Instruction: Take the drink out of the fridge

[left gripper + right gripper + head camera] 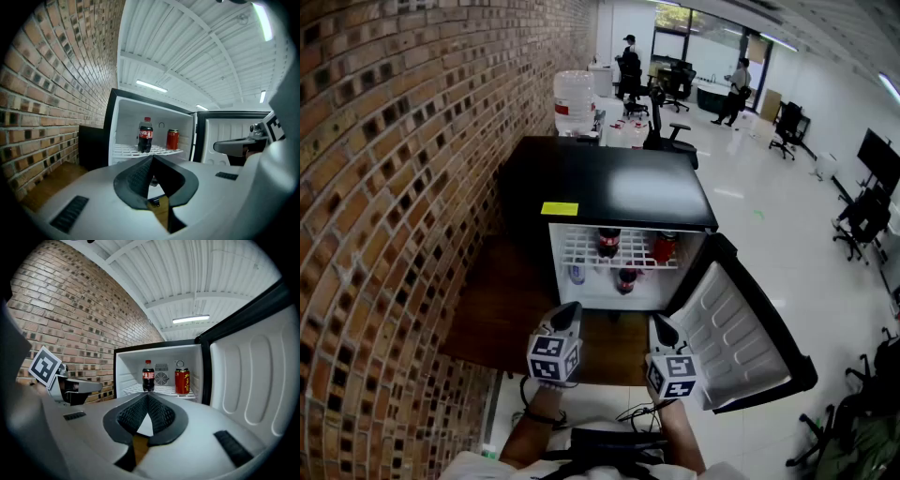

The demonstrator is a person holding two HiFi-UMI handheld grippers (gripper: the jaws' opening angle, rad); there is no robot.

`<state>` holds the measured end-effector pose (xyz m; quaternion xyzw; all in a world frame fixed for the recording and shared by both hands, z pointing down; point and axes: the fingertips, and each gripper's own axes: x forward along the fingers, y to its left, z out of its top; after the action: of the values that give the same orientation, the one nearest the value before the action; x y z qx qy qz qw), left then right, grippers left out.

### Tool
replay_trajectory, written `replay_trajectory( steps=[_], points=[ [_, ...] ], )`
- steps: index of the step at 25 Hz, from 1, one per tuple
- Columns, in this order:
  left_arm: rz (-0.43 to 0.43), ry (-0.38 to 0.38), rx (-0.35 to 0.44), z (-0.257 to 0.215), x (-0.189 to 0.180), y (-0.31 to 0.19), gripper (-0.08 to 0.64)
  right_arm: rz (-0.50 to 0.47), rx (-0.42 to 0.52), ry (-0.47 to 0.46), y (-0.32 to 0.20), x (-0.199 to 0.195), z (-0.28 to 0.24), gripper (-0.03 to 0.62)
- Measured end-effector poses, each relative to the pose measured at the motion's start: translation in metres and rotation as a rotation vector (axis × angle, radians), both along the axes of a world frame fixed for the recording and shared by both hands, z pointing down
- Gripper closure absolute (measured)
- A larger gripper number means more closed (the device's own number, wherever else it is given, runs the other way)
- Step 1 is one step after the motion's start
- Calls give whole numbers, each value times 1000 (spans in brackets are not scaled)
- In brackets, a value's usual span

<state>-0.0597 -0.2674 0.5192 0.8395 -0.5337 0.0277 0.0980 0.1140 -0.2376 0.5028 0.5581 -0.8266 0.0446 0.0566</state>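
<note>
Facing the open fridge [609, 183], the left gripper [569, 309] and right gripper [662, 325] hang clenched and empty; one must open before squarely grasping the cola bottle [608, 242].

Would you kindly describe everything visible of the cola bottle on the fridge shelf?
The cola bottle is small, dark, seemingly plastic, with red cap and red label. It stands upright on the white wire shelf of the open fridge, left of the red can and apart from it. Nothing else touches it.
</note>
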Motion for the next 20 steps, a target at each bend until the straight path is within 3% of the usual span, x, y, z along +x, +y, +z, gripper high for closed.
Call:
replay_trajectory(
  steps=[15, 18, 20],
  points=[
    [13, -22, 16, -5, 6, -11, 560, 6, 1, -6, -2, 2, 0, 581],
    [43, -48, 20, -8, 15, -21, 419, 11, 1, -6, -2, 4, -1, 581],
    [56, -69, 28, -10, 22, -30, 387, 16, 4, -6, -2, 5, -3, 581]
  ],
)
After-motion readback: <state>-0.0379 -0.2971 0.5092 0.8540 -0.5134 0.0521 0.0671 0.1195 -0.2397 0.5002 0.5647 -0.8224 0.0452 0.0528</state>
